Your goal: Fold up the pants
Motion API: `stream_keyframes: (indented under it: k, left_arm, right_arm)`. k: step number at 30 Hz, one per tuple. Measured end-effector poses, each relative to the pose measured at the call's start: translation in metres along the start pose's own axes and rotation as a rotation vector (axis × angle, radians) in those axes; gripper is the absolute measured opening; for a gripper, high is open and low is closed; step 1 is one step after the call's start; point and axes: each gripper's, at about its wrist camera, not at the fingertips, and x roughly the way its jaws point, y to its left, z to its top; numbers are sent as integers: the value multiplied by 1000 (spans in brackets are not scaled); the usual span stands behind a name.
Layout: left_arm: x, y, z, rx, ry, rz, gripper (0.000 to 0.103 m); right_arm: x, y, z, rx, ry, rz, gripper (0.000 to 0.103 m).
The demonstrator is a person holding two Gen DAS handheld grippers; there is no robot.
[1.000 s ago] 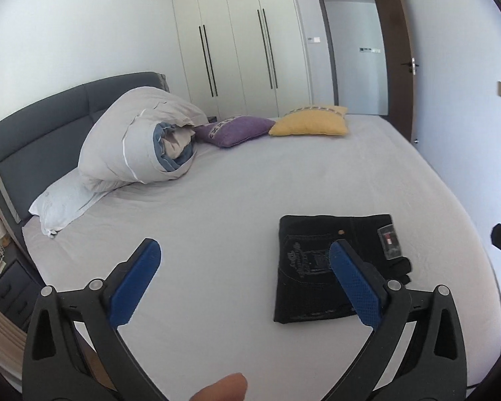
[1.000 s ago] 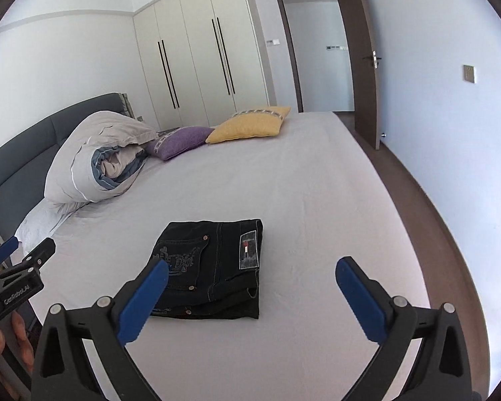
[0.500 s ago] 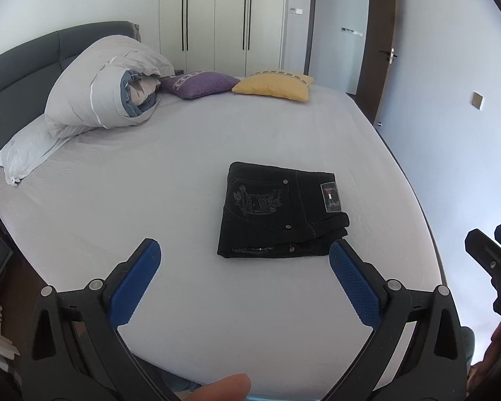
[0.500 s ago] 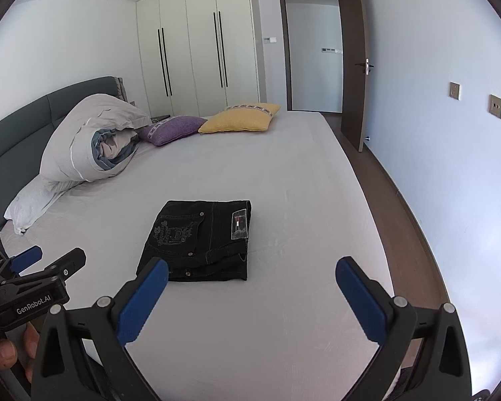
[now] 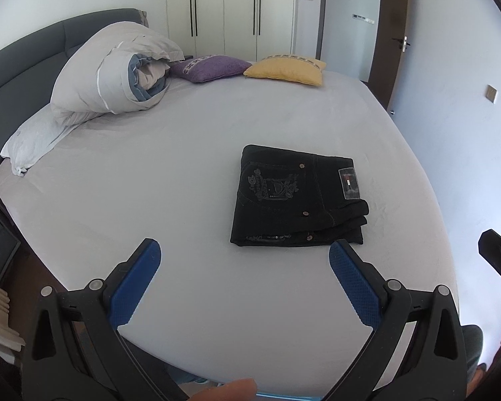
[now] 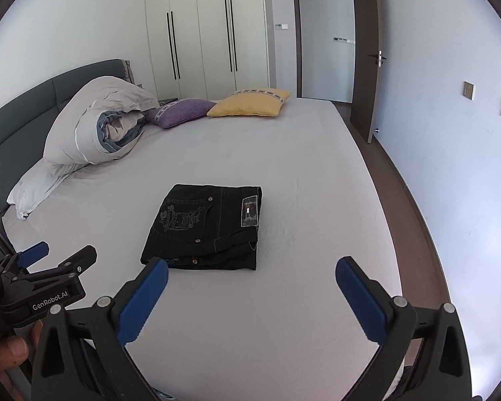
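The pants (image 5: 297, 197) lie folded into a compact black stack on the bed (image 5: 190, 173), toward its near edge and closer to the door-side edge than to the headboard (image 5: 20, 67). The left gripper (image 5: 243, 260) hangs over the near edge with its jaws spread wide and nothing between them; the right gripper (image 6: 250, 277) does the same (blue pads well apart, empty), just short of the stack. A rolled duvet (image 6: 97, 127), a purple cushion (image 6: 180, 110) and a yellow cushion (image 6: 250, 103) sit along the far edge
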Motion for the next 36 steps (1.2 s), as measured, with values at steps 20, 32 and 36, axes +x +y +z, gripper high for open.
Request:
stream_keyframes:
  k: [20,32,36]
  left_arm:
    - [26,-3,-3,17,53,7,103]
    - [35,-1,-6,14,71,4,103]
    - [35,0,-6,15,72,4,103]
  right_arm:
    - [25,2,-3,-8,59,16,103]
    - [32,5,-7,-10,82,17,103]
    - [33,5,-8,-10,88,21,103]
